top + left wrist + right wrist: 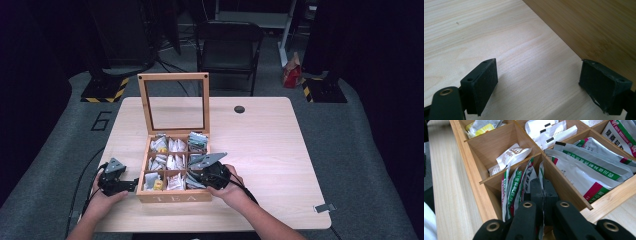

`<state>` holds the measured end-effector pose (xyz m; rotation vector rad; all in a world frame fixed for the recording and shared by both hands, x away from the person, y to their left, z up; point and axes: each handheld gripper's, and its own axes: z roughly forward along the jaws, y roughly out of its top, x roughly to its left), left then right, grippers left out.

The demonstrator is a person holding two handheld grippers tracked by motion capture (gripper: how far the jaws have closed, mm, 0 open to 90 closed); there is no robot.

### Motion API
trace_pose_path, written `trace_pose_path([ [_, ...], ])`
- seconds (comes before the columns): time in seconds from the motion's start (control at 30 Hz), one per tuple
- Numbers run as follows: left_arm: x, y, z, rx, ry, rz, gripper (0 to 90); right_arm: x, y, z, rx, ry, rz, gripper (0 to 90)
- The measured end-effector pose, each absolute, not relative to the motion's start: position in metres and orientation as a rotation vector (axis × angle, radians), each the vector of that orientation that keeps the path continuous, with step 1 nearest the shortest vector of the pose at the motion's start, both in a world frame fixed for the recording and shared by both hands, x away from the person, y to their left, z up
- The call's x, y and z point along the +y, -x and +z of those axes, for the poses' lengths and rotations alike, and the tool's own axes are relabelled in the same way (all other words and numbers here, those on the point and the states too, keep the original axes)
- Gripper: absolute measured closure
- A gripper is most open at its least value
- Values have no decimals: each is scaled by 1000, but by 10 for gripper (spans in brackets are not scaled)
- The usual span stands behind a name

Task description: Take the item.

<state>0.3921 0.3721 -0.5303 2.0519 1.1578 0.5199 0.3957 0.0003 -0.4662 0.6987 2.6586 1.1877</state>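
A wooden tea box (172,197) stands near the table's front edge, its glass-paned lid (145,105) raised upright. Its compartments hold tea sachets. My right gripper (192,177) reaches into the near right compartment. In the right gripper view its jaws (543,182) are shut on the thin edge of a white and green tea sachet (541,171) that stands among others like it. My left gripper (134,185) rests low on the table against the box's left side. Its pads (485,85) stand wide open around bare tabletop, with the box wall (599,30) beside them.
The light wooden table (265,150) carries a dark round hole (239,109) at the back and a small metal clip (325,207) at its front right edge. A black chair (227,42) stands behind the table, and a red bag (291,72) lies on the floor.
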Motion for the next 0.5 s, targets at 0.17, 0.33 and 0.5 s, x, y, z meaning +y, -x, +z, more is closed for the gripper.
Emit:
trace_pose_path([
  [0.17, 372, -392, -530, 1158, -2052, 519, 147, -1, -395, -464, 2655, -706, 1196, 900],
  [0.33, 372, -392, -530, 1158, -2051, 519, 147, -1, -395, -461, 2650, -697, 1202, 900],
  [0.5, 372, -392, -530, 1158, -2052, 520, 147, -2, -395, -453, 2650, -676, 1219, 900],
])
